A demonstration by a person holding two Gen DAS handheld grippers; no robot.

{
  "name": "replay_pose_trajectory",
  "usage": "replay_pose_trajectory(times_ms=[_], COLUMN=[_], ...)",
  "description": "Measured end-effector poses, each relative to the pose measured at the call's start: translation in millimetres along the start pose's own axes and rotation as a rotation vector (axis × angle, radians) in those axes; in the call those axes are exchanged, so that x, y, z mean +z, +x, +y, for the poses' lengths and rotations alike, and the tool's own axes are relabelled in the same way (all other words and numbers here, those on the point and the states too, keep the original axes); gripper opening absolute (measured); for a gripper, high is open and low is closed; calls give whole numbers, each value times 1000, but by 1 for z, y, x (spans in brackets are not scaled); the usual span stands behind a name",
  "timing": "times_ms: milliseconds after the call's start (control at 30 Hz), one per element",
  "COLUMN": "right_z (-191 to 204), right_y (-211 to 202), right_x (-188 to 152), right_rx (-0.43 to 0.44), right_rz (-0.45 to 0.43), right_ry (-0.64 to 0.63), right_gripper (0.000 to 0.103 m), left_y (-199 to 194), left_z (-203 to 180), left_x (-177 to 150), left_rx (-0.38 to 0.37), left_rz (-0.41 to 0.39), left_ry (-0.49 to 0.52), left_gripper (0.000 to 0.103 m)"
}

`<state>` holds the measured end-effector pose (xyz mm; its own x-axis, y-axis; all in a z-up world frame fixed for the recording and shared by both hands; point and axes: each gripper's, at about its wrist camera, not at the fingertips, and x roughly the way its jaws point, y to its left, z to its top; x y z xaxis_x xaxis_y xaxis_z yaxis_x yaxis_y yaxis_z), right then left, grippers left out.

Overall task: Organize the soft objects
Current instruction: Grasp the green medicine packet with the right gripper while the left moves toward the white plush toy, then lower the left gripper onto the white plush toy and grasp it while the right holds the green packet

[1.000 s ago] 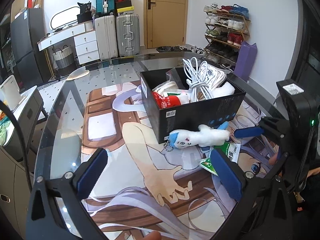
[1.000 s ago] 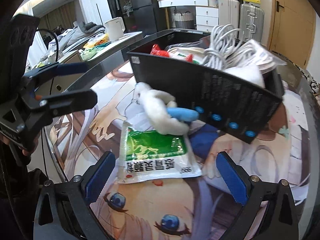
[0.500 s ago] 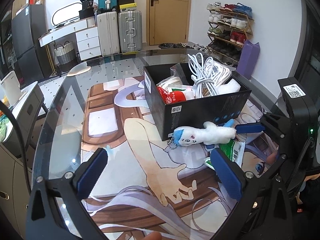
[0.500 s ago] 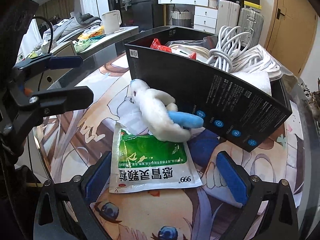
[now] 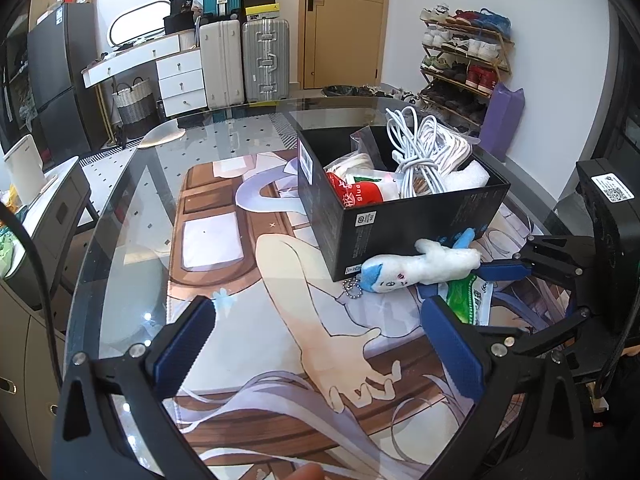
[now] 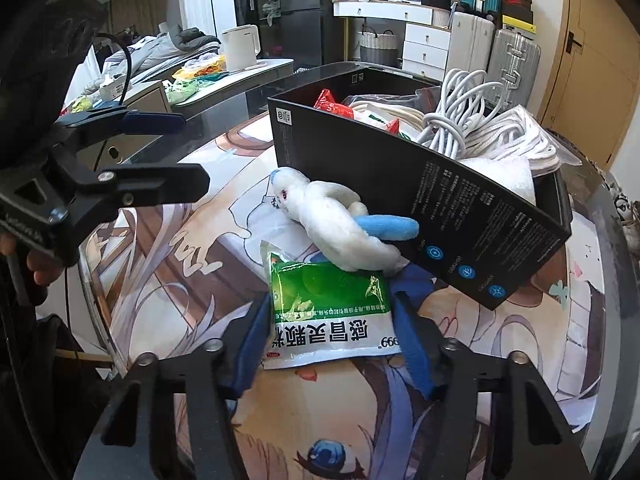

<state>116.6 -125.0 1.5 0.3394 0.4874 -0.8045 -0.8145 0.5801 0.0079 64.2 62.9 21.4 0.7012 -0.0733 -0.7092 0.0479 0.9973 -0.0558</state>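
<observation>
Green sachet (image 6: 326, 312) pinched by right gripper (image 6: 332, 328), half-hidden leftward

A lived-in home is indicated by the shoe rack (image 5: 466, 54) beside the wooden door (image 5: 342, 24), suitcases (image 5: 244, 64) lined against the wall, a white dresser (image 5: 160, 72), and a kettle (image 6: 240, 46) on a cluttered sideboard.

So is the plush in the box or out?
Out: the plush lies on the mat against the box, partly over the green packet.
</observation>
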Motion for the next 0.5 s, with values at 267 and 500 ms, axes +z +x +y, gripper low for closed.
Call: replay_pose_trajectory(times_ms=[267, 500], right_z=[-11, -27], right_y=[-23, -63], right_x=[-14, -12], right_rx=[50, 19], right_rz=[-9, -83], right_ry=[-1, 8], right_gripper=[55, 55], left_y=[0, 2], left_z=[1, -2], left_x=[0, 0], left_rx=[0, -13], left_rz=[0, 5], left_ry=[-2, -1], left_gripper=[103, 103])
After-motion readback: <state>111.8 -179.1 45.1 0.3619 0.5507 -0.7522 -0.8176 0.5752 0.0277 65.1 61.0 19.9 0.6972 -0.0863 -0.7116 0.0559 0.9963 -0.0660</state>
